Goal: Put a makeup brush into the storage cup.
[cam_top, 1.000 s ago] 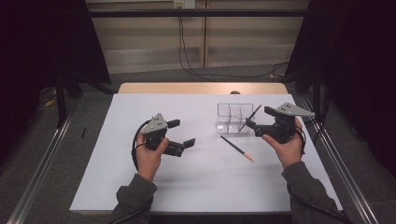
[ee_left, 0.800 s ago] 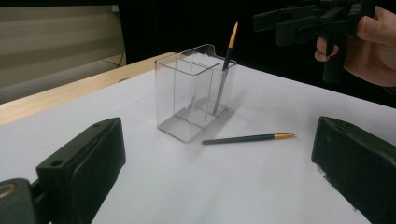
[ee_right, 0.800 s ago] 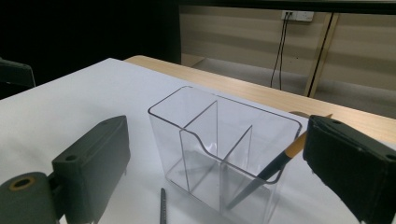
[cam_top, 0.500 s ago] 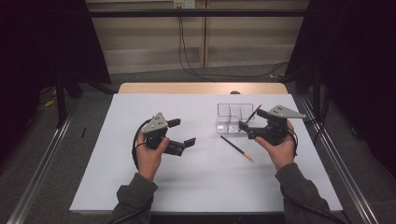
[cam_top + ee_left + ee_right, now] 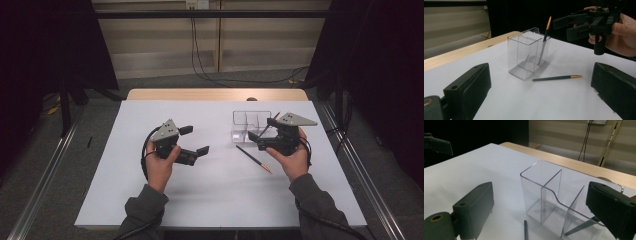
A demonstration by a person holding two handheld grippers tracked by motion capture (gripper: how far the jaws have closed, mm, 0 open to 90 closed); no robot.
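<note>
The loose pencil (image 5: 253,158) lies flat on the white bench (image 5: 120,200), just at 6 o'clock of the clear organizer (image 5: 245,119), dark shaft toward 10 o'clock and orange tip toward 4 o'clock in the high view. A second pencil (image 5: 544,41) already stands tilted in one compartment of the organizer, tip up. The work in hand looks like collecting the lying pencil and standing it in the organizer beside the first.

The right tool (image 5: 264,138) hovers at the organizer's near right corner, just at 1 o'clock of the lying pencil, jaws spread wide with nothing between them. To do this well, bring it down across the shaft near the middle, jaws straddling the pencil square-on, so it does not roll or pivot when they close. Keep clear of the organizer's wall, which is light and would probably slide.

The left tool (image 5: 192,144) rests well apart at 9 o'clock, jaws also wide and empty; it could steady the organizer.
</note>
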